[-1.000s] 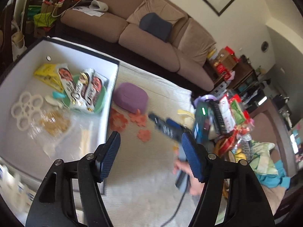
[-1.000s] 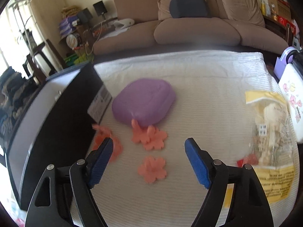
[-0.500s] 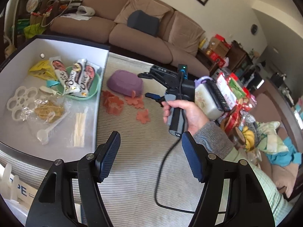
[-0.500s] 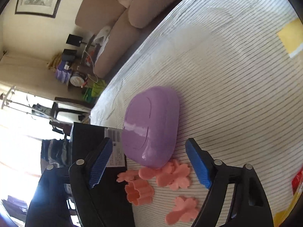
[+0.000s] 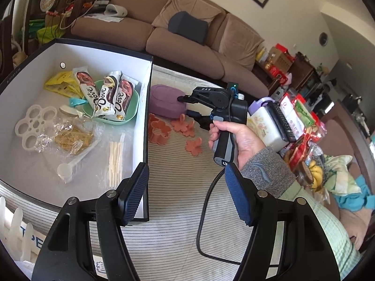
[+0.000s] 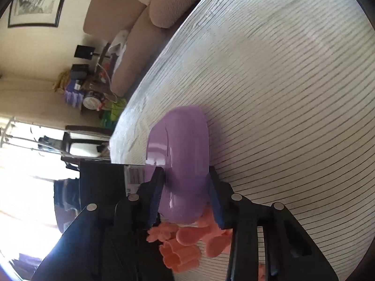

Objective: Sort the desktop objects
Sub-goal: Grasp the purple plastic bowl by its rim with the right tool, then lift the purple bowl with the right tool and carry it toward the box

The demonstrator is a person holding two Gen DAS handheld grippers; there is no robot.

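A purple lidded case (image 6: 182, 159) lies on the striped tablecloth beside the black-walled box; it also shows in the left wrist view (image 5: 164, 100). My right gripper (image 6: 186, 194), turned on its side, has its jaws closed onto the case's near end, one pad on each face; in the left wrist view the right gripper (image 5: 185, 105) reaches the case from the right. Orange flower-shaped pieces (image 5: 185, 126) lie in front of the case. My left gripper (image 5: 185, 194) is open and empty, held above the table near the box's front corner.
The white-lined box (image 5: 145, 107) holds chocolate bars on a green dish (image 5: 131, 114), a white flower mould, a scoop and bagged items. A white container (image 5: 264, 126) and snack packets stand at the table's right. A sofa (image 5: 187, 35) is behind.
My right gripper rolled onto its side, moved forward to the purple case and closed its jaws on it. My left gripper drew back and rose slightly, staying open.
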